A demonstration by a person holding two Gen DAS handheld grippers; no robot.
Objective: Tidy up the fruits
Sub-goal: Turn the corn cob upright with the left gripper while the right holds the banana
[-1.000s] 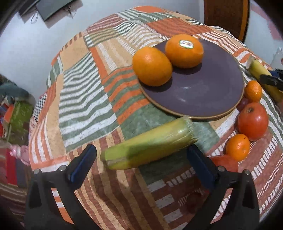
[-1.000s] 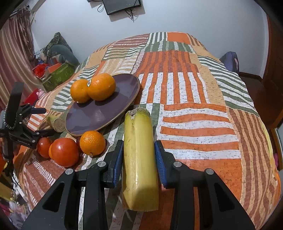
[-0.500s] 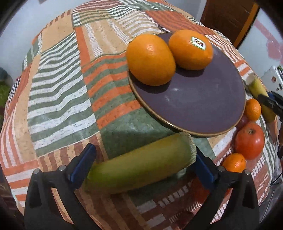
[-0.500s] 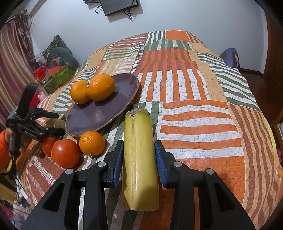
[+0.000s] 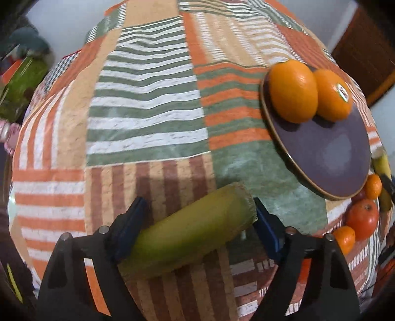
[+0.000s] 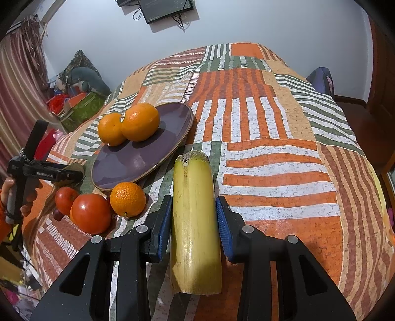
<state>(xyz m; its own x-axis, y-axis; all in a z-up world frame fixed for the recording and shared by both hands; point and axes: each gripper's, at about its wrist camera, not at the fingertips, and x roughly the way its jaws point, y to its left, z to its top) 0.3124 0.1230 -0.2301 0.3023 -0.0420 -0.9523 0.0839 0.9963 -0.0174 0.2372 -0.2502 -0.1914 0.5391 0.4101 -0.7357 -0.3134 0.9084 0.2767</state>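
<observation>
A dark purple plate (image 5: 328,153) holds two oranges (image 5: 292,91) on the striped bedspread; it also shows in the right wrist view (image 6: 138,158). My left gripper (image 5: 197,223) is closed on a green cane piece (image 5: 190,232) lying crosswise between its blue pads. My right gripper (image 6: 193,222) straddles a yellow cane piece (image 6: 195,217) that runs lengthwise between the pads. The left pad touches it; a thin gap shows at the right pad. A red tomato (image 6: 90,212), a small orange (image 6: 127,198) and a second tomato (image 6: 64,198) lie in front of the plate.
The patchwork bedspread (image 6: 271,138) covers the whole bed. Bags and clutter (image 6: 79,103) sit on the floor at the far left. A monitor (image 6: 165,10) hangs on the back wall. The person's hand holds the left gripper handle (image 6: 22,182) by the tomatoes.
The left gripper has swung left and closed in on the green cane piece, so the plate now sits far right in its view. The right gripper and yellow piece have barely moved.
</observation>
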